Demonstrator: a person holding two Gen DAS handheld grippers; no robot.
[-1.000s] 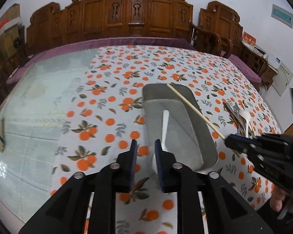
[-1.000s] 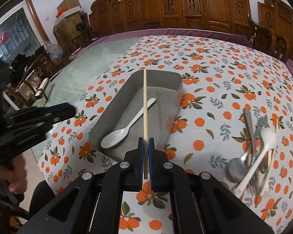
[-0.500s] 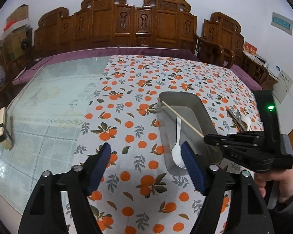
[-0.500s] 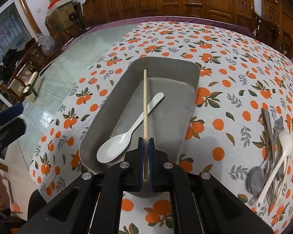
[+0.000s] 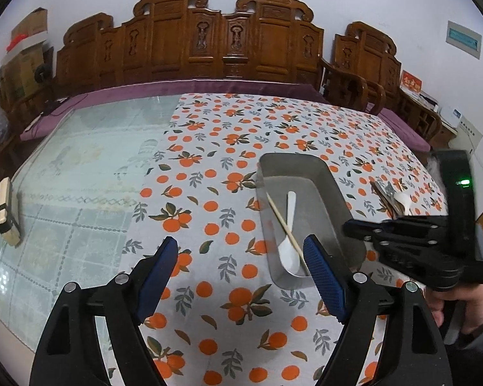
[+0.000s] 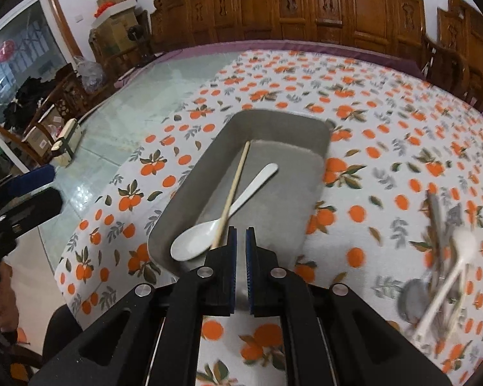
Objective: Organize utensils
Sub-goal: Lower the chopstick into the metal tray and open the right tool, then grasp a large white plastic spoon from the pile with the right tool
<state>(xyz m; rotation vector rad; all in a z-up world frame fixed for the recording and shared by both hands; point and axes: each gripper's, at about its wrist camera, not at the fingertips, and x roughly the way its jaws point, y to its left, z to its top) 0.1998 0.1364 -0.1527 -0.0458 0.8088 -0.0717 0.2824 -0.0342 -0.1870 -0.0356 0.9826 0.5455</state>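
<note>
A tray (image 6: pixel 309 135) sits on the cloth (image 6: pixel 386 122) covering the right part of the counter (image 5: pixel 90 160). In the tray lie a spoon (image 6: pixel 209 228) and a chopstick (image 6: pixel 233 189), the chopstick crossing over the spoon. A utensil heap (image 6: pixel 441 257) lies on the cloth right of the tray, apart from it. Chairs (image 5: pixel 228 38) stand behind the counter.

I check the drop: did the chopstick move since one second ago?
Yes. The chopstick has left the right gripper and now lies inside the grey tray, crossing the white spoon.
</note>
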